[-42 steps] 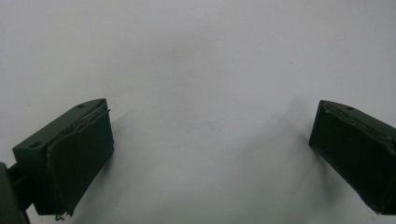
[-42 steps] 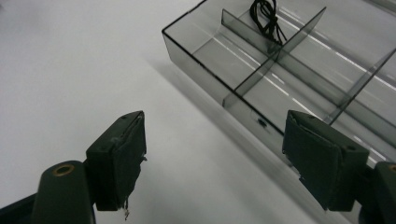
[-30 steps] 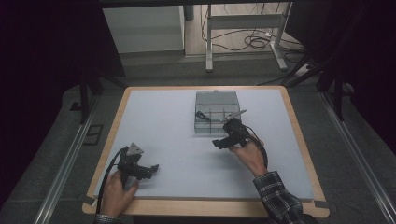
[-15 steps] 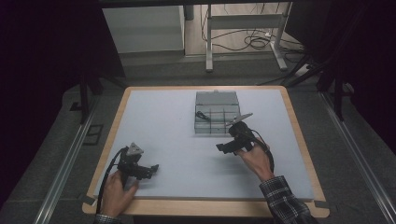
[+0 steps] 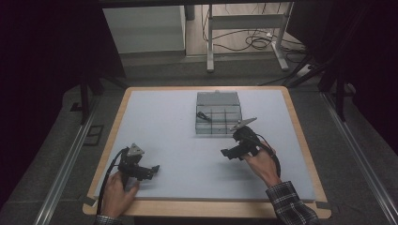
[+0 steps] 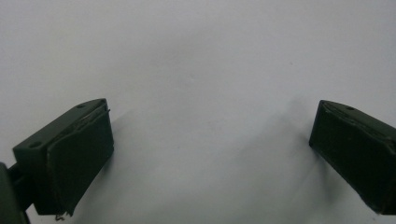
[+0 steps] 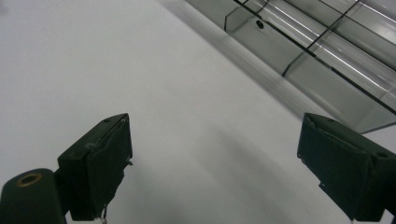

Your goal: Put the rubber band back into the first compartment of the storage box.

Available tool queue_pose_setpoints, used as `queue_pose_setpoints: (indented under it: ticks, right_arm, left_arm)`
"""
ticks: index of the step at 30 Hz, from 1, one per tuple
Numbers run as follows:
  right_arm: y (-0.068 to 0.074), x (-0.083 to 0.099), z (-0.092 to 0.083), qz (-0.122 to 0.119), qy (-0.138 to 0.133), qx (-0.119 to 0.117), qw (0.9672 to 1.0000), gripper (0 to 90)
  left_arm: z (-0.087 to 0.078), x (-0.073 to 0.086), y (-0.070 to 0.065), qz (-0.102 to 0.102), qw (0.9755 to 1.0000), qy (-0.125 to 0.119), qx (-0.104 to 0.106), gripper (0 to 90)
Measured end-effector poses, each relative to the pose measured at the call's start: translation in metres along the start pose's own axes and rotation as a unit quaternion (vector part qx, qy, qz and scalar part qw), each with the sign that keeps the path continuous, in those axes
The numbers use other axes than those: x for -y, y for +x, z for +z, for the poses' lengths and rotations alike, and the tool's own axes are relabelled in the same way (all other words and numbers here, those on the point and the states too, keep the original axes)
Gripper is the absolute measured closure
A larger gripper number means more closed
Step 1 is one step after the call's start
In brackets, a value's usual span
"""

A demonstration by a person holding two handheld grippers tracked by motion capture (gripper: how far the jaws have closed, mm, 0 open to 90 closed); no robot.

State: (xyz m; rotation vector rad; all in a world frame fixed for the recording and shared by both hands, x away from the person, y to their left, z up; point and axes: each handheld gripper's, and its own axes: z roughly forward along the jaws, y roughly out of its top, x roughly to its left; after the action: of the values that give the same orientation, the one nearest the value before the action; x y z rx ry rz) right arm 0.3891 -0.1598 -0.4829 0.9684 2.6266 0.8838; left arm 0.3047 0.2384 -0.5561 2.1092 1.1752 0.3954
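Table [image 5: 164, 117]: pale grey top with a wooden rim, seen from the high view.

Clear plastic box [image 5: 218, 112]: sits on the far middle of the table, lid open toward the far side, inside split into small compartments. A small dark item [image 5: 202, 115] lies in a compartment at the box's left side; too small to identify. In the right gripper view the box [image 7: 322, 42] fills the upper right corner, its near wall and dividers visible, with one small dark piece [image 7: 259, 24] in a near compartment.

Right hand [image 5: 261, 161]: holds the right gripper [image 5: 226, 153] just beside the box's near right corner, apart from it, jaws pointing left across the table. Its jaws have just been opening and stand wide apart; nothing between them, only bare table below [image 7: 215, 186].

Left hand [image 5: 117, 187]: holds the left gripper [image 5: 154, 169] near the table's front left edge, well apart from the box. Jaws wide open, nothing between them, bare table surface beneath [image 6: 210, 154].
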Motion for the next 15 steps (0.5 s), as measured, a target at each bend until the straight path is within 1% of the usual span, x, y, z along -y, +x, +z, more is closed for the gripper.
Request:
queue_pose_setpoints:
  ticks: [6,15]
  right_arm:
    - [0.001,0.004,-0.004,-0.006,0.002,0.0,1.0,9.7]
    - [0.002,0.014,-0.013,-0.007,0.007,0.002,1.0,9.5]
  left_arm:
    - [0.0,0.0,0.0,0.0,1.0,0.0,0.0,0.0]
    - [0.0,0.0,0.0,0.0,1.0,0.0,0.0,0.0]
